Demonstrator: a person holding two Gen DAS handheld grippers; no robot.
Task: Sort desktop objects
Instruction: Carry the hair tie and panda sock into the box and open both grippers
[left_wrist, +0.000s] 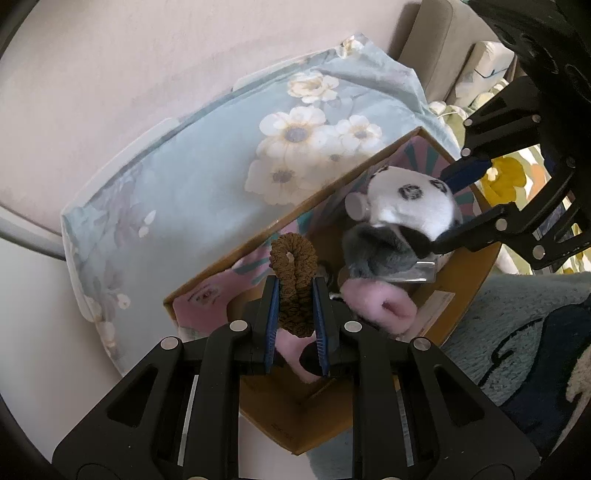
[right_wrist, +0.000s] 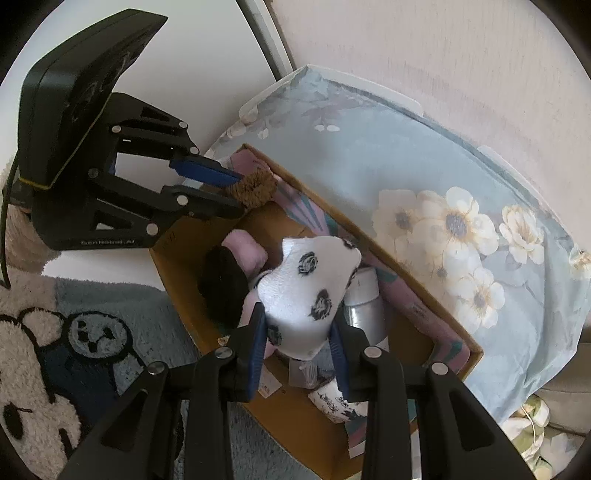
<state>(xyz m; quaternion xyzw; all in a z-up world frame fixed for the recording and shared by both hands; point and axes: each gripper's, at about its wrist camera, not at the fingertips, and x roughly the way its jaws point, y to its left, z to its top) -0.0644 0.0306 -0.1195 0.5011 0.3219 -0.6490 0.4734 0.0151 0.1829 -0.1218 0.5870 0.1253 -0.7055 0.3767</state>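
Note:
My left gripper (left_wrist: 295, 284) is shut on a brown scrunchie (left_wrist: 293, 258), which hangs over the near end of an open cardboard box (left_wrist: 295, 218). In the right wrist view the same gripper (right_wrist: 238, 194) and scrunchie (right_wrist: 255, 188) sit at the box's far corner. My right gripper (right_wrist: 298, 317) is shut on a white sock with black flower prints (right_wrist: 310, 280), held above the middle of the box (right_wrist: 369, 254). The left wrist view shows that sock (left_wrist: 410, 199) between the right gripper's (left_wrist: 441, 210) blue pads.
Inside the box lie pink fluffy items (left_wrist: 380, 302), a grey fluffy piece (left_wrist: 373, 247), a black item (right_wrist: 221, 284) and a silver can (right_wrist: 364, 306). A blue floral cloth (right_wrist: 424, 184) runs along one side of the box. A shaggy panda rug (right_wrist: 74, 332) lies on the other.

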